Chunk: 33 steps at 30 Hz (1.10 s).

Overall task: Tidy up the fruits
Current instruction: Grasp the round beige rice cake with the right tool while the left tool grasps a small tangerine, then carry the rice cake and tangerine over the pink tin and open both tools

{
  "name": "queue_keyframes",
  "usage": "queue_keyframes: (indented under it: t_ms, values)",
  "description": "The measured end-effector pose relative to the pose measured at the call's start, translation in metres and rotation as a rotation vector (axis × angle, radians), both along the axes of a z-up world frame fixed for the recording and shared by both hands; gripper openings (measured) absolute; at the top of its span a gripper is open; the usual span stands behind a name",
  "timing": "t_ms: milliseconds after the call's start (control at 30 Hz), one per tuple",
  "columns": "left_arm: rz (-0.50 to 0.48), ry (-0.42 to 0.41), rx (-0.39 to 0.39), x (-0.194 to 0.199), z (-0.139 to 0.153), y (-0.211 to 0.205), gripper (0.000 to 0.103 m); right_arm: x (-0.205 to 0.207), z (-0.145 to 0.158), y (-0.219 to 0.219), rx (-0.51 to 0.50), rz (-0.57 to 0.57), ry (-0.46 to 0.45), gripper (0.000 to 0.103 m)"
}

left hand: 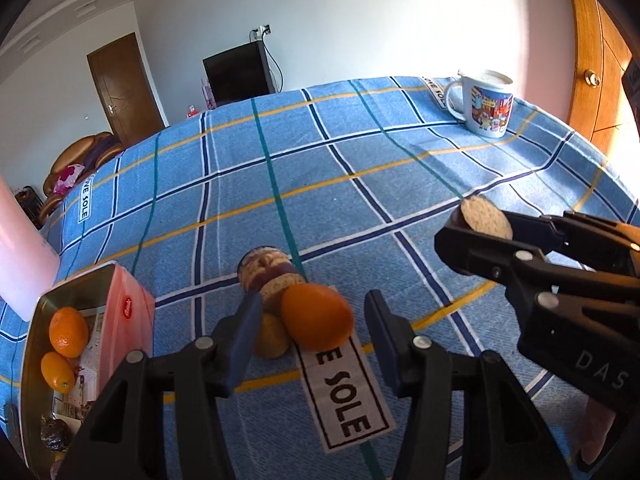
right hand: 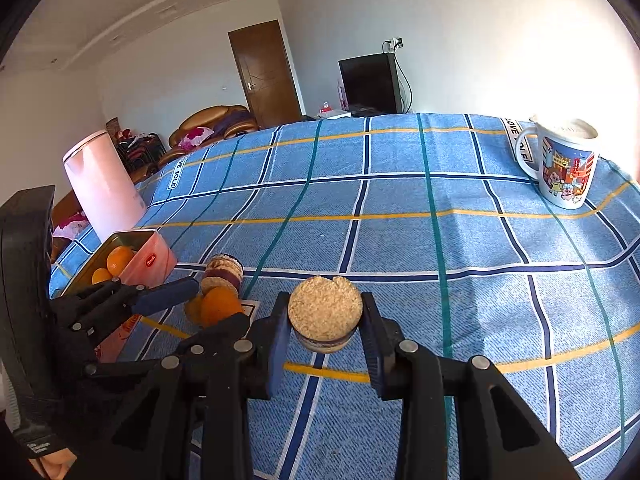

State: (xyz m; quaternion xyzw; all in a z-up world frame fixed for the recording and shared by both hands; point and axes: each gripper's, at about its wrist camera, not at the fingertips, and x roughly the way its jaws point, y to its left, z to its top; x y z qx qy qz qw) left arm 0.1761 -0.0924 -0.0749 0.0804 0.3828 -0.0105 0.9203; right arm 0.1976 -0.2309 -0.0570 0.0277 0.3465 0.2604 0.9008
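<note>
While the checked blue cloth [right hand: 400,240] covers the whole surface, a pink canister [right hand: 102,184] and a cartoon mug [right hand: 566,164] stand at opposite edges. Oranges lie in the tin [left hand: 36,344]. The right tool [right hand: 325,328] clamps a round cookie [right hand: 325,314]; the left tool [left hand: 308,344], unclosed, flanks a loose orange [left hand: 316,316] beside another cookie [left hand: 268,272].

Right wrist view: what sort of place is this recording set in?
Most likely a lived-in home, a living or dining room. A table under a blue plaid cloth fills the view, with a brown padded sofa, a dark television screen and a brown wooden door behind it.
</note>
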Motion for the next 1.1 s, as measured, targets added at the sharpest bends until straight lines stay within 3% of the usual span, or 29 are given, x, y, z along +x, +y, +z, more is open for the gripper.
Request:
queue_keyframes:
  t_ms: [200, 300, 333, 500, 733, 1100]
  values:
    - [-0.029, 0.022, 0.091, 0.009, -0.005, -0.018, 0.052, 0.001, 0.0, -0.001, 0.003, -0.003, 0.0, 0.035]
    - [-0.026, 0.034, 0.055, 0.012, -0.005, -0.012, 0.036, 0.001, 0.0, -0.003, 0.014, -0.009, 0.003, 0.035]
    - [-0.027, 0.034, 0.041, 0.011, -0.004, -0.01, 0.035, 0.002, 0.0, -0.004, 0.018, -0.01, 0.004, 0.035]
    - [-0.035, 0.015, -0.015, 0.005, -0.001, -0.004, 0.035, -0.001, 0.002, -0.005, 0.018, -0.015, -0.008, 0.035]
    - [-0.056, -0.082, -0.116, -0.015, 0.014, 0.008, 0.035, -0.006, 0.006, -0.008, 0.039, -0.016, -0.042, 0.035]
    - [-0.052, -0.188, -0.148, -0.031, 0.025, 0.014, 0.035, -0.019, 0.015, -0.011, 0.068, -0.004, -0.117, 0.035]
